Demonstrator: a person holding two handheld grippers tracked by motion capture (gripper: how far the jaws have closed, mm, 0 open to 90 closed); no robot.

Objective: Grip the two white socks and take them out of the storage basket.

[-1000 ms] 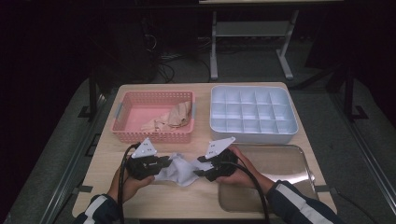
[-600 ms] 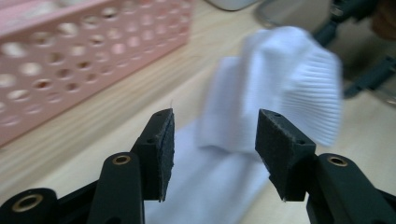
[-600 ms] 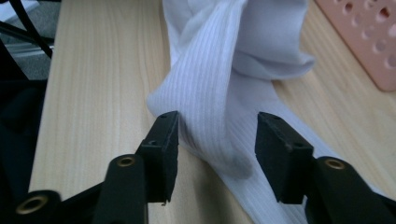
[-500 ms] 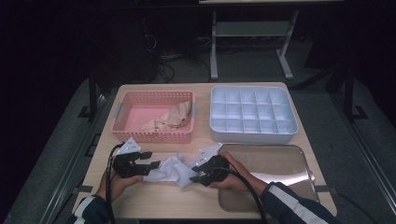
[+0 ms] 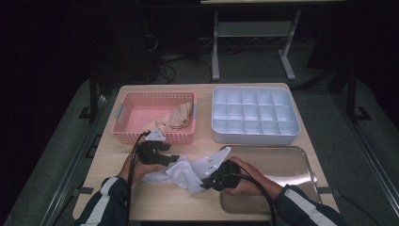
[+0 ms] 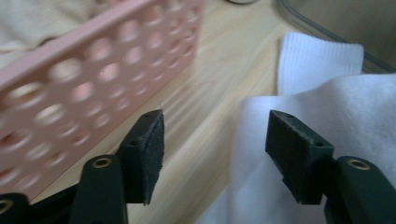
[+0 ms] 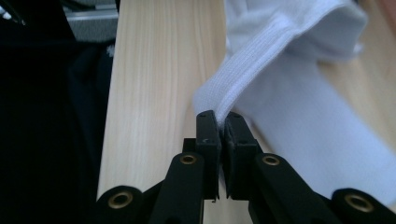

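A crumpled white sock (image 5: 176,172) lies on the wooden table (image 5: 155,202) near the front edge. My left gripper (image 5: 165,157) is at the sock's left end, close to the pink basket. In the left gripper view its jaws (image 6: 215,140) have just been opening and stand apart, with bare wood and the sock's edge (image 6: 327,102) between them and neither pad pressing. My right gripper (image 5: 205,182) is at the sock's right end. In the right gripper view its jaws (image 7: 218,119) have just been closing and now pinch the sock's ribbed cuff (image 7: 261,56).
The pink basket (image 5: 129,134), holding beige cloth (image 5: 176,117), stands just behind the left gripper. A white compartment box (image 5: 254,115) sits at the back right. A metal tray (image 5: 282,165) lies under the right hand. The table's front edge is close.
The left gripper let go of the sock, opened, and shifted right and back toward the basket. The right gripper's jaws closed on the sock's cuff.
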